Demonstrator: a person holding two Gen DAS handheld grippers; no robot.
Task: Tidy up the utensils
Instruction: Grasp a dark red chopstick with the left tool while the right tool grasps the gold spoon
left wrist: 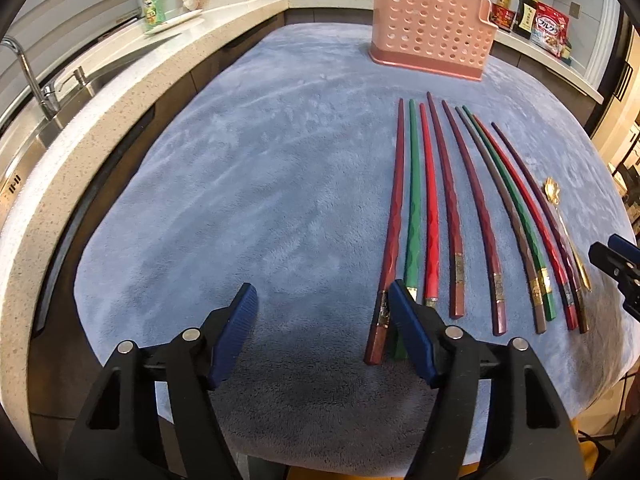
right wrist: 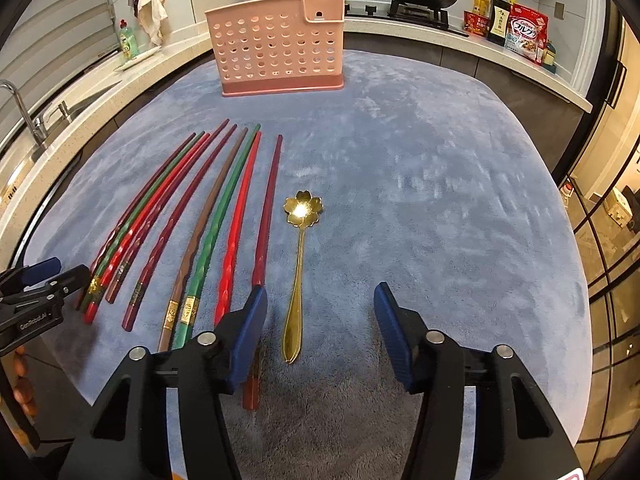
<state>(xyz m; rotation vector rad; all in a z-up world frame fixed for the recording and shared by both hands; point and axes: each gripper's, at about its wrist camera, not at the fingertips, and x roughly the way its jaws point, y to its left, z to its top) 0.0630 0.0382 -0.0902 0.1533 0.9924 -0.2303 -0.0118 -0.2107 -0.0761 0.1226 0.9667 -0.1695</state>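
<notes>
Chopsticks (left wrist: 452, 216) lie just right of the unclenched left hand-held gripper (left wrist: 322, 304); spoon (right wrist: 298, 272) between the right hand-held gripper's (right wrist: 320, 308) parted jaws

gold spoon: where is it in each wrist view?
Left wrist: gold spoon at the far right edge, just right of the chopsticks.
Right wrist: near centre, right of the chopsticks, handle toward the camera.
Shared landmark: pink holder at the far end of the cloth.

Both tongs, left (left wrist: 322, 314) and right (right wrist: 320, 316), point steeply downward, jaws apart, gripping nothing.
</notes>
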